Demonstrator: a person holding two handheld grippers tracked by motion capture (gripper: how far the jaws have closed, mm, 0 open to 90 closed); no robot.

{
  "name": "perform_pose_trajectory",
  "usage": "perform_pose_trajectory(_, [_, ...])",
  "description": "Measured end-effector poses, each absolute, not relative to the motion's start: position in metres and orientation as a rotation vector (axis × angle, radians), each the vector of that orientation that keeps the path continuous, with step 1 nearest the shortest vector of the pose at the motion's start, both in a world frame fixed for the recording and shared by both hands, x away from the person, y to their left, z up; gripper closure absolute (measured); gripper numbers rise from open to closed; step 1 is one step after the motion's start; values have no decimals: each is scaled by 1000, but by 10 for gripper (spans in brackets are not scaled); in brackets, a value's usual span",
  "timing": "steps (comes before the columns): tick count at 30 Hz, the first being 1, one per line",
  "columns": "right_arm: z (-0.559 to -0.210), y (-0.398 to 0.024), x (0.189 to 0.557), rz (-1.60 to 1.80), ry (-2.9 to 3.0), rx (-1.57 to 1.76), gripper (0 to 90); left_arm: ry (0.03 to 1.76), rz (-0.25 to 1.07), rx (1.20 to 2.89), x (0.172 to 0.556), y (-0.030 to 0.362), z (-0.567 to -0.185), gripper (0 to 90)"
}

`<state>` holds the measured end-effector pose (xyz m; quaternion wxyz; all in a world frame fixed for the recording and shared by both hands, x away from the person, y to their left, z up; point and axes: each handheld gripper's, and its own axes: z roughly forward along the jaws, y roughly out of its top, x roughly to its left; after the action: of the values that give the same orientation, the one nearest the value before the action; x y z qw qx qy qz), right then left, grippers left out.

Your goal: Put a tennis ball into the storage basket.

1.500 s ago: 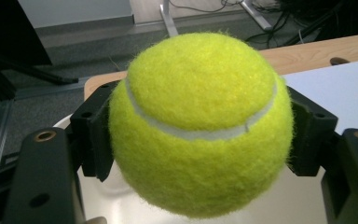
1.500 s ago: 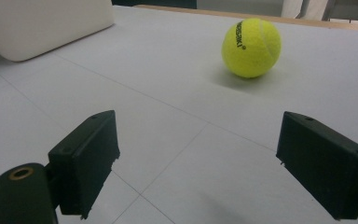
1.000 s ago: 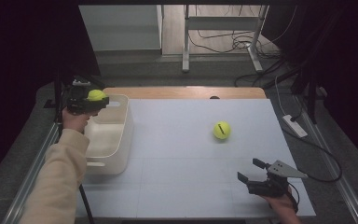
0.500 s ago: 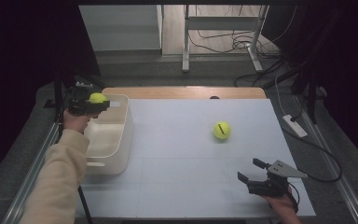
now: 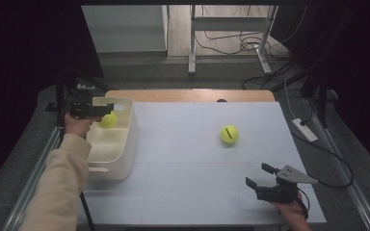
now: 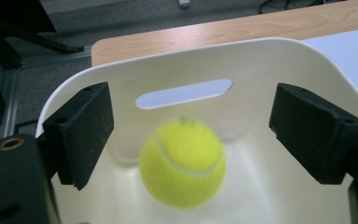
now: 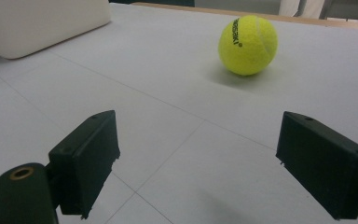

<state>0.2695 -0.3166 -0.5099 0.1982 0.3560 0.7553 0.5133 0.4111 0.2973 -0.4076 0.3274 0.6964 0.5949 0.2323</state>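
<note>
- Left gripper (image 6: 191,140) jaws have just been opening, pads clear of the ball (image 6: 182,162): let it drop inside the bin (image 6: 279,60).
- Right gripper (image 7: 214,163) is wide open, empty.

Tennis ball (image 6: 182,162) motion-blurred, bin (image 6: 279,70) cut off by frame edges

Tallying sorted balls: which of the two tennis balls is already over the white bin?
The blurred tennis ball between the left gripper's opened jaws, inside the white bin; the other ball rests on the table.
</note>
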Motion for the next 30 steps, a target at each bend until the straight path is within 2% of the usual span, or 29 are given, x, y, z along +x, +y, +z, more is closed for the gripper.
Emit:
perform_pose_trajectory(16, [-510, -316, 270, 1433, 2115, 995, 129, 1470, 561, 1793, 396, 296, -401, 116])
perform_pose_trajectory(30, [-510, -317, 272, 1449, 2100, 1008, 130, 1318, 541, 1773, 373, 283, -386, 117])
